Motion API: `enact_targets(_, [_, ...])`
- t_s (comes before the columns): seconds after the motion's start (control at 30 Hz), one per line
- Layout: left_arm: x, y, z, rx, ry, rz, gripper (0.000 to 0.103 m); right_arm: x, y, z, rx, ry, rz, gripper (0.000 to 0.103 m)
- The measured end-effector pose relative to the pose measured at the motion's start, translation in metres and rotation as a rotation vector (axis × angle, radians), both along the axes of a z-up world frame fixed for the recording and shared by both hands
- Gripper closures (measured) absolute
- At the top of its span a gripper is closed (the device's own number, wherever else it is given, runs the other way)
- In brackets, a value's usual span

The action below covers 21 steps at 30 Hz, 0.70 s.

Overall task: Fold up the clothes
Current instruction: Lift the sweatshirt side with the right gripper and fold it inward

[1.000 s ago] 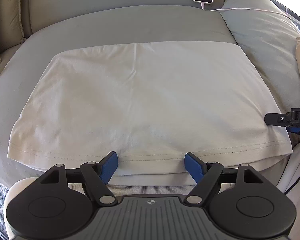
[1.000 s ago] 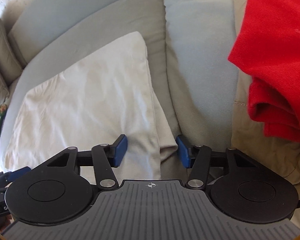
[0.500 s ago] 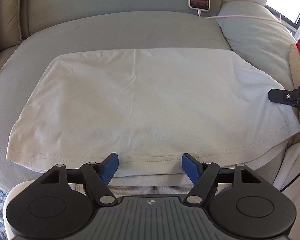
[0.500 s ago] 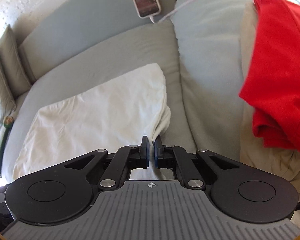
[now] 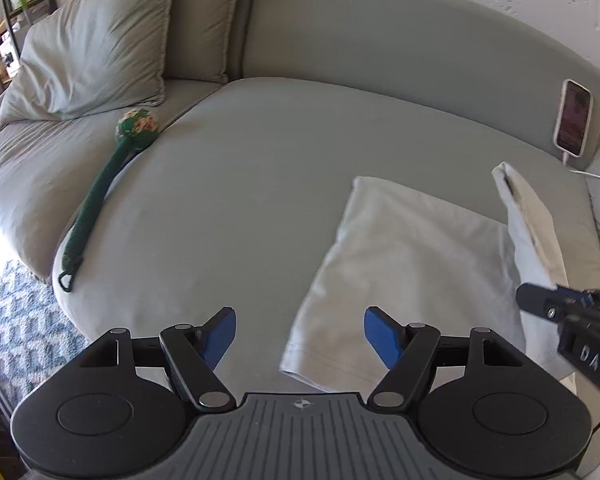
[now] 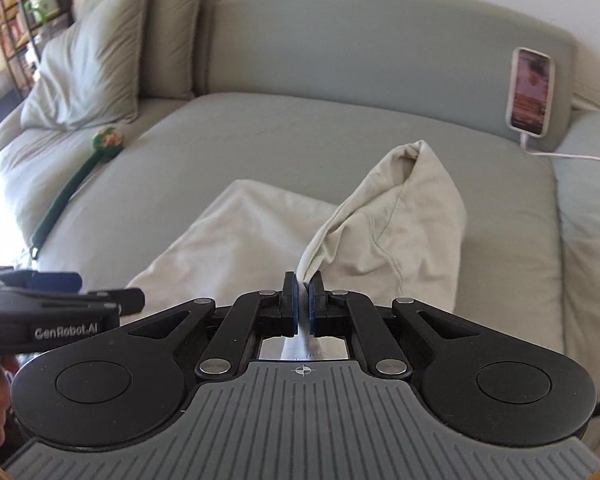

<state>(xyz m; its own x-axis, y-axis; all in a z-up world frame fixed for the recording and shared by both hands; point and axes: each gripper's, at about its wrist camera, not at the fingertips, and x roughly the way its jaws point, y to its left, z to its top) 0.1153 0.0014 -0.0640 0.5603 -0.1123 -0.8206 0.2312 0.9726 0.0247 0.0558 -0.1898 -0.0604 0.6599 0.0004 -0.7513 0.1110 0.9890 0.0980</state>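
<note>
Cream garment (image 6: 260,232) lying on sofa seat (image 5: 240,184), toward the propped phone (image 6: 530,92) side. Right tool (image 6: 303,304) clamped tight on the garment's near edge, lifting it into a tented flap, likely to carry that side over for a fold. Left tool (image 5: 300,338) wide, nothing between pads, hovering just off the garment's opposite near corner, probably ready to pin or catch it. Green knitted toy (image 5: 112,184) well apart from garment, far side from phone. Fold not yet laid down.
</note>
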Motion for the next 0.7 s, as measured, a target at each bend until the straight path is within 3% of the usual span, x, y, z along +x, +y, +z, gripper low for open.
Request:
enact_targets(0.13, [0.014,0.016,-0.008,0.004,0.023,0.024,0.033,0.033,0.043,-0.029,0.064,0.091,0.078,0.099])
enact_targets(0.3, [0.018,0.024,-0.016,-0.030,0.046,0.011,0.033,0.051,0.056,-0.060,0.128,0.184,0.051,0.099])
enact_targets(0.57, [0.025,0.034,-0.021,-0.076,0.056,0.040,0.033,0.060,0.062,-0.017,0.163,0.001,-0.012,0.098])
enact_targets(0.7, [0.026,0.041,-0.025,-0.090,0.065,0.065,0.033,0.065,0.077,-0.015,0.157,-0.038,0.015,0.098])
